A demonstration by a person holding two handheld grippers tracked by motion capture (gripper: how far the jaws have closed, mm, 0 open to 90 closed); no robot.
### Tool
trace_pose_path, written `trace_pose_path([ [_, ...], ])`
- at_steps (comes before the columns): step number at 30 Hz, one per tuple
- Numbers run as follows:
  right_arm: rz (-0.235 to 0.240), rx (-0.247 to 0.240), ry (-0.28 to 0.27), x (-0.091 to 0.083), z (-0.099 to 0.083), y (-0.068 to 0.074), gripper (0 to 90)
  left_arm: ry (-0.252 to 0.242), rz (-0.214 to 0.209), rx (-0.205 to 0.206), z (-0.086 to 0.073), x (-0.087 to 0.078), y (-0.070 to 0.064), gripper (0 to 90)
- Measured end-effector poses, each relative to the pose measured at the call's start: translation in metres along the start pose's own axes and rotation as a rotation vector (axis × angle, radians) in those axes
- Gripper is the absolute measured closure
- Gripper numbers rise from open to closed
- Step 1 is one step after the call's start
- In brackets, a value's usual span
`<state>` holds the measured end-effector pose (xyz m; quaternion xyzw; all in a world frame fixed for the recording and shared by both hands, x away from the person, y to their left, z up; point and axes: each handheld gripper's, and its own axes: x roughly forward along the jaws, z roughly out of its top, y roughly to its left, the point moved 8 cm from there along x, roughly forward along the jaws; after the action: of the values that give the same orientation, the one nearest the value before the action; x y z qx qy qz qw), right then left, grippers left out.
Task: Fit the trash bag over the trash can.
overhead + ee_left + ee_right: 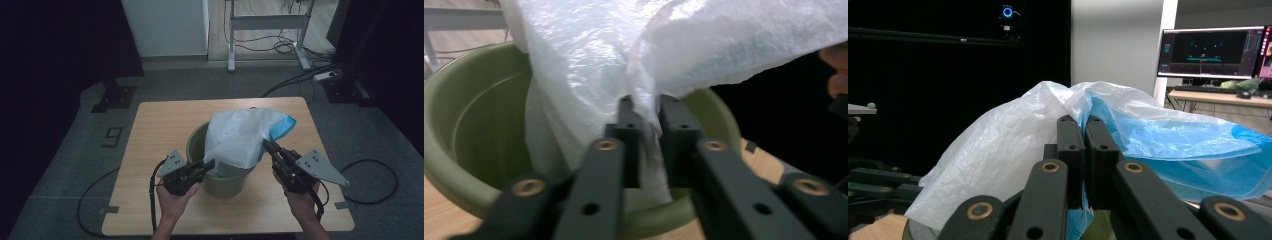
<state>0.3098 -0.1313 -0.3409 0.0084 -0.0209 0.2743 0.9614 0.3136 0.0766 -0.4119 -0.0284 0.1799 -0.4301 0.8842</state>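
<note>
Your left gripper (644,107): jaws pinched on bag (239,135) film at bucket (196,142) rim | your right gripper (1080,125): jaws together, clamped on bag's far edge | bag: draped over green bucket, mid-table (160,120), partly inside | handling: light, thin, soft, slippery, likely tears under hard pulls | grip: hold the hem, spread evenly.

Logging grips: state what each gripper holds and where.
Both hold the plastic bag: left gripper pinches its lower edge over the bin; right gripper its side edge.
</note>
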Motion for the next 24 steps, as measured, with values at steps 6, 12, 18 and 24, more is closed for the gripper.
trace_pose_path([
  [6,0.007,-0.03,0.016,0.002,0.0,0.003,86.5,-0.047,0.034,0.055,0.013,-0.027,-0.005,37.4],
  [12,0.002,-0.044,0.03,0.005,0.001,0.006,86.7,-0.072,0.047,0.078,0.027,-0.039,-0.009,33.5],
  [18,0.044,-0.071,0.057,0.013,-0.004,0.021,86.8,-0.039,0.019,0.084,0.035,-0.025,-0.009,32.8],
  [24,0.077,-0.106,0.095,0.027,-0.014,0.04,86.8,-0.026,0.004,0.083,0.038,-0.015,-0.011,30.7],
])
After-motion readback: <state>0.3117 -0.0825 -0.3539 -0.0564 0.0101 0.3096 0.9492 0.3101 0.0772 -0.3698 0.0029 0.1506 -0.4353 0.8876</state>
